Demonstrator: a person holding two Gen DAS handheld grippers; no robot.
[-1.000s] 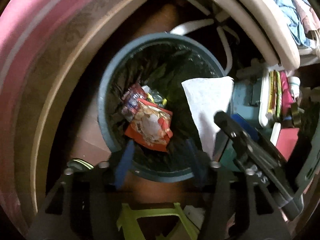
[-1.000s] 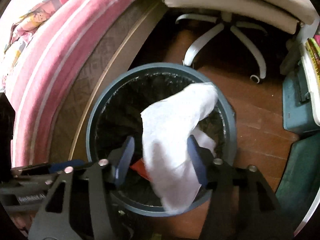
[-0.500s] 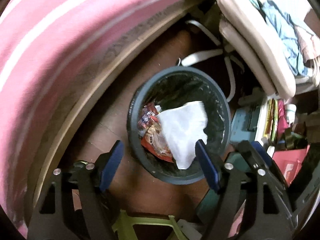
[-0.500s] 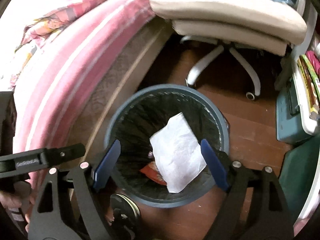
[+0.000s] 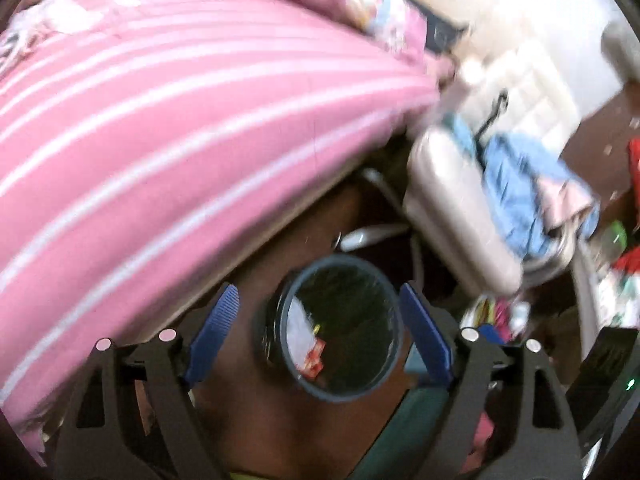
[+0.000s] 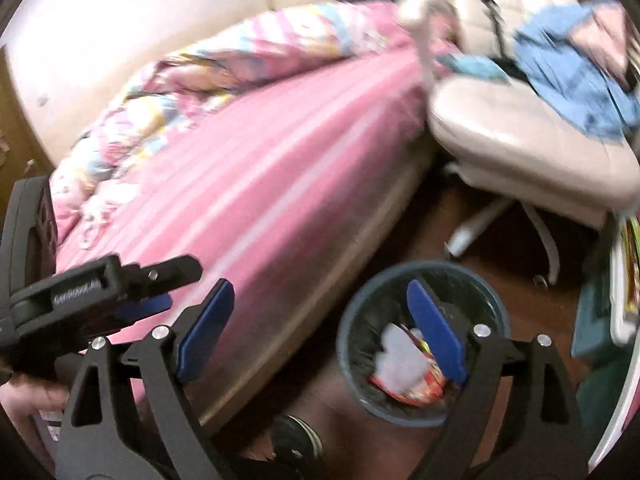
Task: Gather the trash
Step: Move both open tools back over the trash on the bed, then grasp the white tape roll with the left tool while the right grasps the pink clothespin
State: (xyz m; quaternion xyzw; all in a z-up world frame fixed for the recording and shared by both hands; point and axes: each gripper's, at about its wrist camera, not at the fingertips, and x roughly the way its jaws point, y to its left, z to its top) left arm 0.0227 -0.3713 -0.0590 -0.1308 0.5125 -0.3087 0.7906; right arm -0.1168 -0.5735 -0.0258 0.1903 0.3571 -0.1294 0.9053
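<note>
A round blue-rimmed trash bin (image 5: 394,364) with a black liner stands on the wooden floor beside the bed. Inside it lie a white paper tissue (image 5: 298,322) and a red snack wrapper (image 5: 314,360). The bin (image 6: 352,376), the tissue (image 6: 398,354) and the wrapper (image 6: 420,390) also show in the right wrist view. My left gripper (image 5: 326,334) is open and empty, high above the bin. My right gripper (image 6: 326,326) is open and empty, above the bin's left side. The left gripper's body (image 6: 92,296) shows at the left of the right wrist view.
A bed with a pink striped sheet (image 5: 160,140) and a patterned quilt (image 6: 192,76) fills the left. A beige office chair (image 6: 520,136) with blue clothes (image 6: 576,80) stands behind the bin. Teal boxes and books (image 6: 616,300) crowd the right.
The right gripper let go of the white tissue, which fell into the bin. Both grippers opened wider and rose away from the bin, tilting up toward the bed.
</note>
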